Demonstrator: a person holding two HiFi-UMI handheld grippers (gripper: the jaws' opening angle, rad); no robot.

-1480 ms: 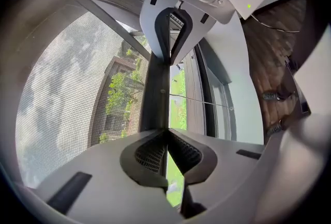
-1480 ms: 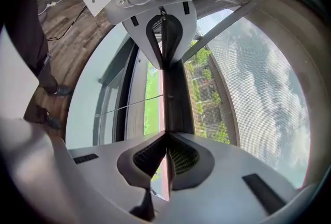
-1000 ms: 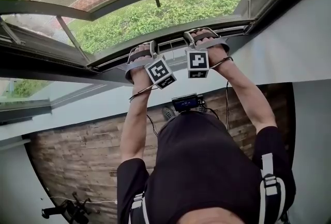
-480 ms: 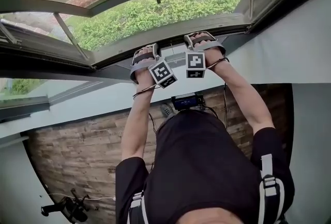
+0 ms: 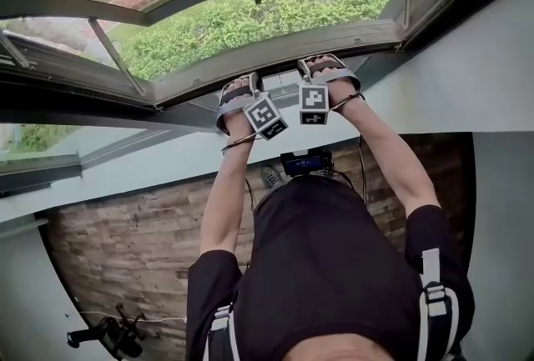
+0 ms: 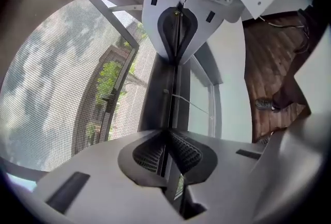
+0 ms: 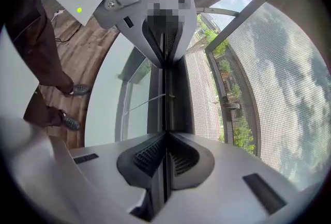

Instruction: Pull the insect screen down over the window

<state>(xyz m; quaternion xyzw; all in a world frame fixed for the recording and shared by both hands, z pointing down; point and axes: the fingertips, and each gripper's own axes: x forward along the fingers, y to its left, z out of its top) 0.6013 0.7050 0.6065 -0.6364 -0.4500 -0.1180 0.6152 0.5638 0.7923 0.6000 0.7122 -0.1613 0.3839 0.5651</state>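
Seemingly taut grey-mesh insect screen (image 6: 51,93), dark bar (image 6: 160,88) in shut fingers (image 6: 147,153)

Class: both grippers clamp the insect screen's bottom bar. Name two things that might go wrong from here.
1. The left gripper and right gripper pinch only a thin fin of the bottom bar; a hard tug might slip them off.
2. They sit close together, so uneven pull could tilt and jam it.

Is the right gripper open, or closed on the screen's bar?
Closed: in the right gripper view the right gripper pinches the thin edge of the screen's bar between its jaws.
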